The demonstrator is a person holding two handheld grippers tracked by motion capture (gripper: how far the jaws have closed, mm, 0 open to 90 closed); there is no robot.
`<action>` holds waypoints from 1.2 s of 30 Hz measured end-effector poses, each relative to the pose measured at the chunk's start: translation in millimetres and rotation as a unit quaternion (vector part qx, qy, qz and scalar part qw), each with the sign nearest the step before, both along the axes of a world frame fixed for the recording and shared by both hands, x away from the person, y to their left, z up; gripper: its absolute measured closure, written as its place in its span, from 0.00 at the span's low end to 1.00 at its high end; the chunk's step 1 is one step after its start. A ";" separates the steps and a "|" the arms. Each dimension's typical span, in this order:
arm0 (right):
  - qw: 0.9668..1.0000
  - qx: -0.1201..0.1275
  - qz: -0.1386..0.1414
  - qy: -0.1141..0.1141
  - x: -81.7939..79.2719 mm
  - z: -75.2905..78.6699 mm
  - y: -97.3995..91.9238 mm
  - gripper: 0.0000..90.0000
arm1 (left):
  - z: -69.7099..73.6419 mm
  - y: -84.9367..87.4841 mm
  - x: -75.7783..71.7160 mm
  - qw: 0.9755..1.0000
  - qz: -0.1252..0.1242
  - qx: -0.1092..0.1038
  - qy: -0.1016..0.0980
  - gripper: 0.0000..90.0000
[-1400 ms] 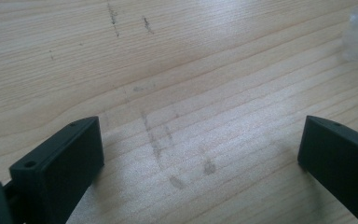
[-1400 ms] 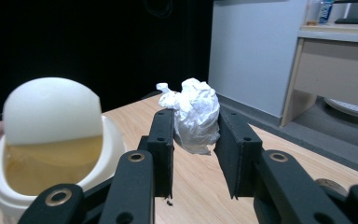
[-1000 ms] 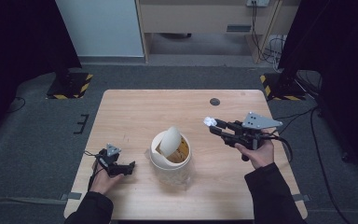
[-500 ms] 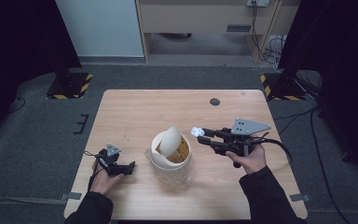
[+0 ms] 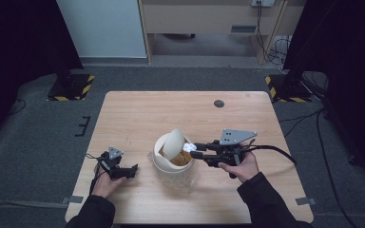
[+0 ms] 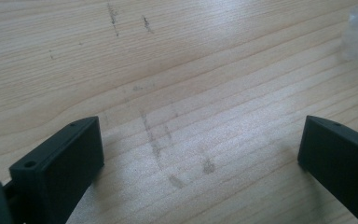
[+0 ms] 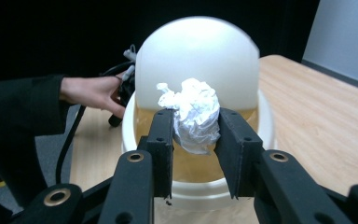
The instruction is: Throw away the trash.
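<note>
Paper [image 5: 187, 147], a crumpled white ball, sat squeezed in my right tongs [image 5: 193, 150] over the white bin [image 5: 171, 164] on the surface [image 5: 138, 114]. My left tongs [image 6: 200, 154] stood wide open, holding nothing. Up close, the bin's lid [image 7: 196, 60] stood behind the paper.

A light wooden table [image 5: 142, 114] with rounded corners stands on grey carpet [image 5: 38, 142]. A small dark round disc [image 5: 219, 103] sits near the table's far edge. Beyond it are two black stands with yellow-and-black striped bases [image 5: 71, 87], a pale blue-white panel [image 5: 102, 28], and a wooden cabinet [image 5: 204, 16].
</note>
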State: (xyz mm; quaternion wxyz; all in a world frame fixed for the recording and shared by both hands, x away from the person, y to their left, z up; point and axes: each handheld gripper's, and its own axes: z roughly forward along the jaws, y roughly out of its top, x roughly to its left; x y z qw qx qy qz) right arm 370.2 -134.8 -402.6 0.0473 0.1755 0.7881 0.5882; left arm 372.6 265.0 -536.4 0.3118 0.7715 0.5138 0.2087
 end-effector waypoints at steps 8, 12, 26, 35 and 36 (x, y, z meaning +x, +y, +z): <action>0.999 -0.028 0.017 0.015 -0.1 -9.7 7.5 0.75 | 0.0 0.0 0.0 1.000 0.000 0.000 0.000 0.00; 0.999 -0.034 0.016 0.020 0.2 -13.4 10.9 0.74 | 0.0 0.0 0.0 1.000 0.000 0.000 0.000 0.00; 0.999 -0.029 -0.010 0.015 3.7 -18.7 17.1 0.59 | 0.0 0.0 0.0 1.000 0.000 0.000 0.000 0.00; 0.999 -0.019 -0.045 -0.001 8.4 -5.5 3.2 0.46 | 0.0 0.0 0.0 1.000 0.000 0.000 0.000 0.00; 0.999 -0.016 -0.052 0.000 9.8 -5.1 0.1 0.45 | 0.0 0.0 0.0 1.000 0.000 0.000 0.000 0.00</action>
